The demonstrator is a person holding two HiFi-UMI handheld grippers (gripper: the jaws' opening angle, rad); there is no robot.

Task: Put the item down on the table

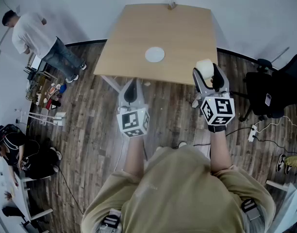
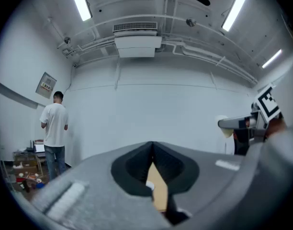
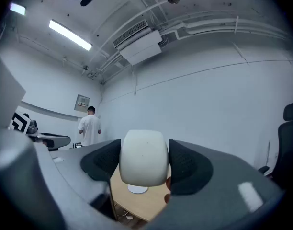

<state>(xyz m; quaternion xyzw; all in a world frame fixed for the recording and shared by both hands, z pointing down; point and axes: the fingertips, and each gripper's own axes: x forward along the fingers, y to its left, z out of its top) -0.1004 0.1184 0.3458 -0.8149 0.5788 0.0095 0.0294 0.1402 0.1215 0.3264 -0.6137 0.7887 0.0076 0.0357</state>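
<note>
My right gripper [image 3: 144, 163], jaws wide, grips the white rounded item [image 3: 142, 152] over the light wooden table's [image 1: 139, 35] lower-right corner; lowering and releasing come next, I judge.

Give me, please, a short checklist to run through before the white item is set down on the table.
1. Grip: the white item sits between the right gripper's pads. Ok.
2. Item over the table: it appears near the near right edge, and how far in it is cannot be read. Cannot tell.
3. Landing spot: the white disc lies mid-table, left of the item. Ok.
4. Left gripper: shut, empty, off to the left by the table's near edge. Ok.
5. Height above the table top: cannot tell.
</note>
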